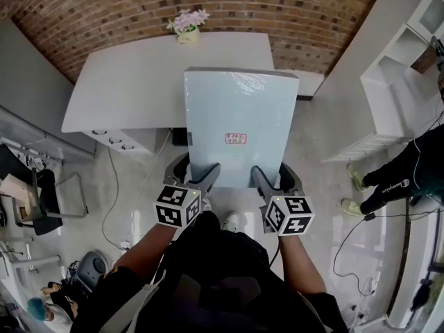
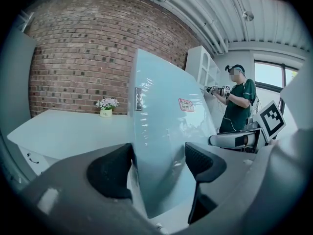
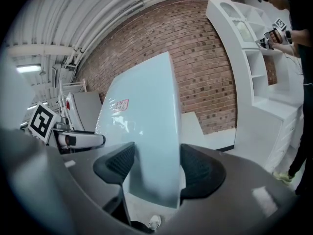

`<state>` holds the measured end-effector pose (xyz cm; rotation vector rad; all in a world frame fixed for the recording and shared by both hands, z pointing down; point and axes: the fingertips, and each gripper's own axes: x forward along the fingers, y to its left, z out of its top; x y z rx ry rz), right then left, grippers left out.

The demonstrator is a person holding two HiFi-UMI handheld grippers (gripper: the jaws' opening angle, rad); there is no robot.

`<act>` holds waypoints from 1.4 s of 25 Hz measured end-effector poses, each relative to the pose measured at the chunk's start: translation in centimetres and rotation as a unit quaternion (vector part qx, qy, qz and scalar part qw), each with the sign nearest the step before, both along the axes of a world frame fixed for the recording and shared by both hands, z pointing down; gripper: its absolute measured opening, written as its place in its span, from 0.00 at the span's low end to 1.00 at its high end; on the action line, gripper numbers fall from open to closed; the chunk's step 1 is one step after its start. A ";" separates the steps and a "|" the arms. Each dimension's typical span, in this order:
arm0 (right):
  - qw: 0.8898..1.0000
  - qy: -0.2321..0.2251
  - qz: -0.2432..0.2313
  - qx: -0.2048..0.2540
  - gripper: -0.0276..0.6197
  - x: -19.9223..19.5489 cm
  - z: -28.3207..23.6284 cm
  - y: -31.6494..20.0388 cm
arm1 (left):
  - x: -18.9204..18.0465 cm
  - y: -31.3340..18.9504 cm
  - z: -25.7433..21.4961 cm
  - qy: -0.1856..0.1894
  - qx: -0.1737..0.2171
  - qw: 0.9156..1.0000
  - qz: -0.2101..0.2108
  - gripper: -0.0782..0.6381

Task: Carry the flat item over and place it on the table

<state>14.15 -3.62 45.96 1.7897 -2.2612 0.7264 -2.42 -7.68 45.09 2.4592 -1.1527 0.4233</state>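
Red-print label (image 1: 235,139) on the flat item (image 1: 239,109), unreadable; "Champion" on a bystander's black sleeve (image 1: 397,184)

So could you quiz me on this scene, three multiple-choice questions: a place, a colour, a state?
1. Where does the flower pot stand? A on the floor; B at the table's far edge, by the brick wall; C on a shelf.
2. What colour is the sticker on the flat panel? A green; B black; C red.
3. How is the flat panel now? A lying on the table; B leaning on a wall; C gripped by the left tongs and right tongs.
Answers: 1 B: the head view shows it there. 2 C: red print on pale blue. 3 C: both pairs pinch its near edge.
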 end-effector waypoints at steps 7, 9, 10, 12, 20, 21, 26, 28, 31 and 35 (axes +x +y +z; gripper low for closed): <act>1.000 0.009 0.006 -0.011 0.51 1.6 0.4 -3.8 | 1.7 -4.0 0.7 0.007 -0.007 1.000 0.007 0.60; 1.000 0.011 0.009 -0.017 0.51 2.2 0.7 -5.2 | 2.3 -5.5 1.1 0.009 -0.012 1.000 0.009 0.60; 1.000 0.012 0.011 -0.020 0.51 2.6 0.8 -6.0 | 2.7 -6.4 1.3 0.010 -0.016 1.000 0.011 0.60; 0.999 0.015 0.012 -0.026 0.51 3.2 1.0 -7.9 | 3.3 -8.3 1.6 0.011 -0.022 1.000 0.014 0.60; 0.998 0.018 0.014 -0.060 0.51 4.8 2.5 -15.0 | 4.9 -15.2 3.4 0.010 -0.054 0.998 0.012 0.60; 0.998 0.017 0.014 -0.064 0.51 5.0 2.7 -15.8 | 5.2 -16.0 3.6 0.010 -0.057 0.998 0.012 0.60; 0.996 0.014 0.012 -0.090 0.51 5.9 4.1 -19.3 | 6.1 -19.5 5.1 0.007 -0.077 0.997 0.011 0.60; 0.995 0.013 0.011 -0.100 0.51 6.1 4.6 -20.7 | 6.3 -20.7 5.6 0.005 -0.085 0.996 0.009 0.60; 0.994 0.015 0.009 -0.110 0.51 6.5 5.3 -22.7 | 6.6 -22.6 6.5 0.003 -0.098 0.995 0.008 0.60; 0.992 0.016 0.013 -0.125 0.51 7.0 6.6 -24.9 | 7.0 -24.8 7.9 -0.002 -0.112 0.994 0.011 0.60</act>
